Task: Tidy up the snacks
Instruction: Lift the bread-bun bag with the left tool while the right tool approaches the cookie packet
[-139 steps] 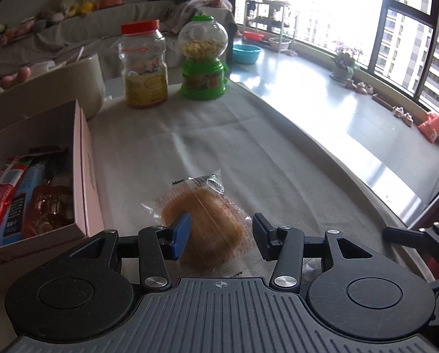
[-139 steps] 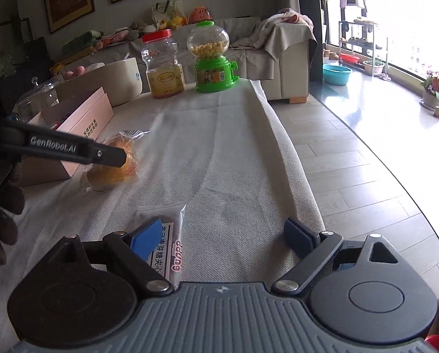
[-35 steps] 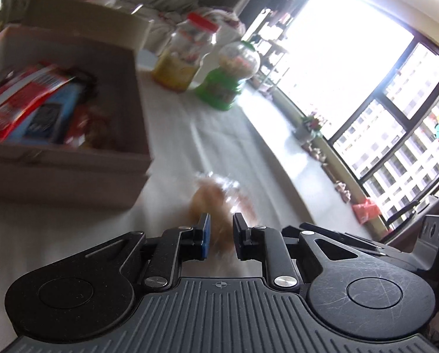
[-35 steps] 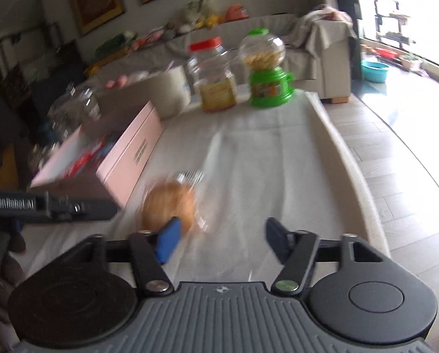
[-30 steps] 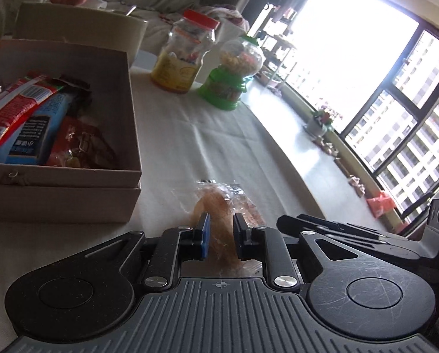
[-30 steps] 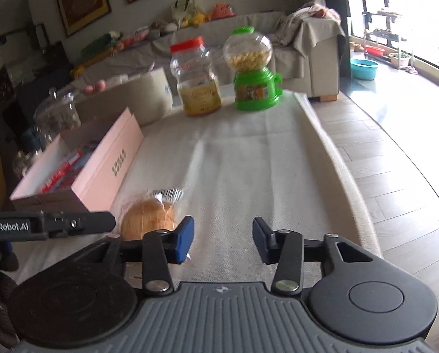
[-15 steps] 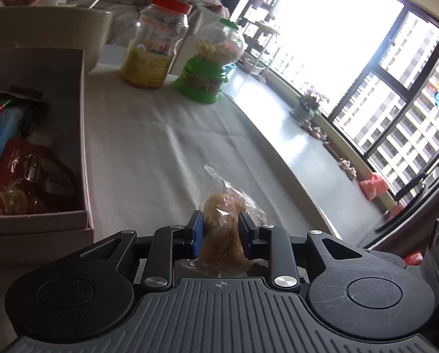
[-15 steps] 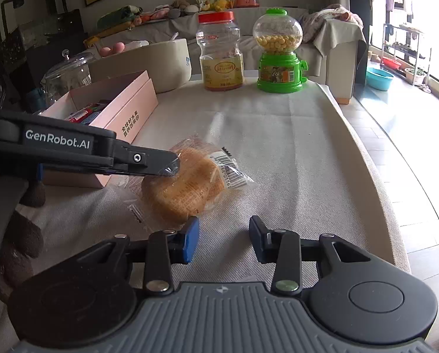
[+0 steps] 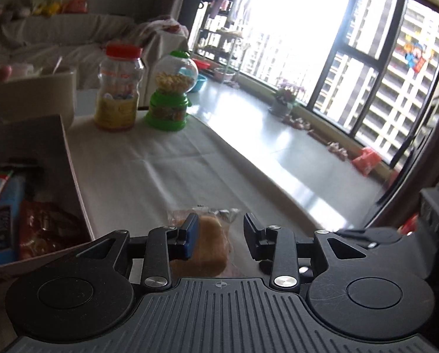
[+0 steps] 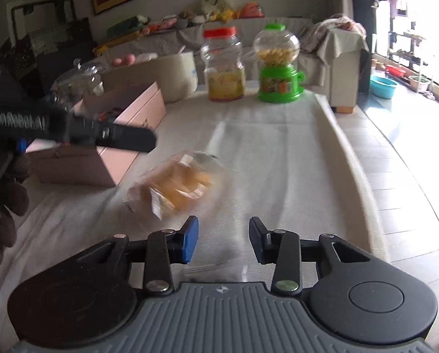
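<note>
A round bun in a clear wrapper (image 9: 210, 242) lies on the white tablecloth just right of the pink box (image 9: 72, 158). My left gripper (image 9: 221, 235) is open, its jaws apart above the bun and not gripping it. In the right wrist view the bun (image 10: 175, 188) is blurred, below the left gripper's finger (image 10: 122, 136). My right gripper (image 10: 223, 239) is open and empty, just in front of the bun. The pink box (image 10: 125, 114) holds several packaged snacks (image 9: 40, 226).
A red-lidded jar (image 10: 223, 64) and a green candy dispenser (image 10: 277, 64) stand at the table's far end. A cream tub (image 10: 172, 76) and a glass jar (image 10: 78, 82) stand behind the box. The table's right edge (image 10: 366, 188) drops to the floor.
My left gripper has opened and let go of the bun, which now lies lower, on the cloth beside the box. My right gripper has stayed open.
</note>
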`<state>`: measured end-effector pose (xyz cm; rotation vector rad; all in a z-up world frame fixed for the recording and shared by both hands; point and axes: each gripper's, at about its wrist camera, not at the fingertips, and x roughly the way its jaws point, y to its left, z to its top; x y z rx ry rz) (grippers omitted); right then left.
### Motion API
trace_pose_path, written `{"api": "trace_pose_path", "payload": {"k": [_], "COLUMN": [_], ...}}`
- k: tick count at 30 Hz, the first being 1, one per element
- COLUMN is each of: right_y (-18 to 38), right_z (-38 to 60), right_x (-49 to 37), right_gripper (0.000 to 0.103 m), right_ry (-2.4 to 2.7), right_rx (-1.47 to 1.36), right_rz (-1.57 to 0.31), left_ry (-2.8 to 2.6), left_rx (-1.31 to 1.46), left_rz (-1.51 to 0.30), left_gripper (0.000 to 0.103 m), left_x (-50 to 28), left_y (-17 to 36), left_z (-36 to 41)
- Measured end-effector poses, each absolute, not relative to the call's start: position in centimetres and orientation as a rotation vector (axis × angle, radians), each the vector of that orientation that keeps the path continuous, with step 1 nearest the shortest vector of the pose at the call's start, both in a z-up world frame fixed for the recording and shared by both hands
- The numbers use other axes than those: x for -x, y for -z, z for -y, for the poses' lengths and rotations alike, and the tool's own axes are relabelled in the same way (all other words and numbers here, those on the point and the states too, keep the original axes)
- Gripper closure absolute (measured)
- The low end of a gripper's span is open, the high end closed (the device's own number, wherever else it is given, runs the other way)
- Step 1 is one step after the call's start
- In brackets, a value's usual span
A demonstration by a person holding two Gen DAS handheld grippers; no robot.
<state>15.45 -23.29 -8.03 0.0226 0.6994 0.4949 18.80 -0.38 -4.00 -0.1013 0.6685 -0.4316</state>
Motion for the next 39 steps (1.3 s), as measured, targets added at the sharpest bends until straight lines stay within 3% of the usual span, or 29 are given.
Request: {"api": "trace_pose_path", "payload": {"k": [7,11,13,14,32,39], "right_y": [8.6,10.1,10.0,10.0,10.3,10.3], "right_z": [27.3,28.1,28.4,28.5,28.1,27.6], "right_x": [-14.3,-14.1,-14.1,-14.1,-14.1,-13.9], "right_gripper": [0.063,0.055,0.05,0.042,0.026,0.023], "right_ry": [-0.344,-0.303,-0.309,-0.308,-0.336,-0.336], "right_rx": [-0.104,-0.116,-0.135,-0.14,-0.128,-0.102], "right_rz": [-0.678,-0.702,-0.691,-0.688,-0.701,-0.706], "left_ry": [0.345,0.427,0.434,0.435,0.386,0.411], "left_rx": [-0.178,-0.174,-0.178,-0.172,0.022,0.175], "left_rz": [-0.692,-0.728,-0.737,-0.738,-0.702,-0.821], "left_gripper": [0.064,0.049,0.046,0.046,0.04,0.037], "left_x": [-18.4,-17.8,-17.7,-17.7,-21.8,-23.9], "left_y": [6.7,7.0,7.1,7.0,8.3,8.8], "left_z": [4.9,5.6,5.6,5.5,5.0,4.4]}}
